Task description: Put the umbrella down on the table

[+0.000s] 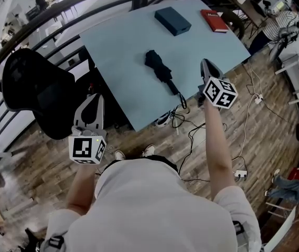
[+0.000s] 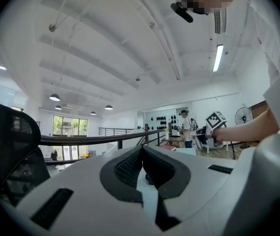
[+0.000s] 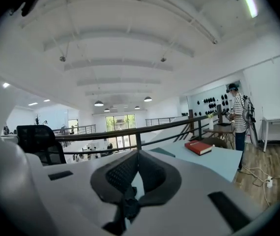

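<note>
The folded black umbrella (image 1: pixel 160 70) lies on the pale blue table (image 1: pixel 123 41) near its front edge, with its strap (image 1: pixel 181 101) trailing over the edge. My right gripper (image 1: pixel 206 62) is held in the air just right of the umbrella, shut and with nothing in it. In the right gripper view its jaws (image 3: pixel 138 152) meet at the tips, and the dark umbrella (image 3: pixel 126 203) shows through the gap below them. My left gripper (image 1: pixel 94 97) hovers off the table's front left side above the floor. It is also shut (image 2: pixel 141 149) and holds nothing.
A dark blue box (image 1: pixel 172 20) and a red book (image 1: pixel 214 20) lie at the table's far end. A black mesh chair (image 1: pixel 34 91) stands left of the table. Cables (image 1: pixel 191 130) run over the wooden floor under the front edge. A person (image 1: pixel 280 22) stands far right beyond the table.
</note>
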Tool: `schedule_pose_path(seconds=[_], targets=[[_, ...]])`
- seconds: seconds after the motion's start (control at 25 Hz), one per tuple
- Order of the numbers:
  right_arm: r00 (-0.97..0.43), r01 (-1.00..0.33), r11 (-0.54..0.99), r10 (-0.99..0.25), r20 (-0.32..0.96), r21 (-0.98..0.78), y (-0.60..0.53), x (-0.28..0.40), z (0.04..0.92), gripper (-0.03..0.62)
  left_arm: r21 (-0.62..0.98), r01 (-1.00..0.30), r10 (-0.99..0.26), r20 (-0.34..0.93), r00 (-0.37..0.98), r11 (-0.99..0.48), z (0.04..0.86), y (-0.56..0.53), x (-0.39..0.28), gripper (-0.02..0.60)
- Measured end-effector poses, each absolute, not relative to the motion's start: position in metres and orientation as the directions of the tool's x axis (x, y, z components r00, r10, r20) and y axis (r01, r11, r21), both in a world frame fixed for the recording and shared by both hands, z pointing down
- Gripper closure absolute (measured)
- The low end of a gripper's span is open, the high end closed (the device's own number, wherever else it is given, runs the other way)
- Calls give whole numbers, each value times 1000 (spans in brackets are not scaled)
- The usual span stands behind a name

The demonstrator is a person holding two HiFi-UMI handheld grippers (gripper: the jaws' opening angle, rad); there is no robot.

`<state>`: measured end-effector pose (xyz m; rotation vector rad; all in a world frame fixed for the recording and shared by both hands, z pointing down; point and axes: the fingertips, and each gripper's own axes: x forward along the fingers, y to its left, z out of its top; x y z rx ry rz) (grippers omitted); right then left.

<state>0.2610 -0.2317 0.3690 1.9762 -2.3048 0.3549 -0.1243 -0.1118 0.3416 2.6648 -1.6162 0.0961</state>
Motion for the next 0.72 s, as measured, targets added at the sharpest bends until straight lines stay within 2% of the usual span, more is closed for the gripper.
schedule_pose_path(seconds=[0.4, 0.72], targets=[[-179, -984, 179, -984, 3, 23, -165, 265, 267, 572, 11, -901, -901, 9, 433, -433, 316, -124, -139, 558], [-166, -975, 157, -985, -46, 155, -99, 265, 246, 572, 13, -896, -896, -30, 444, -444, 298, -123, -142, 558]])
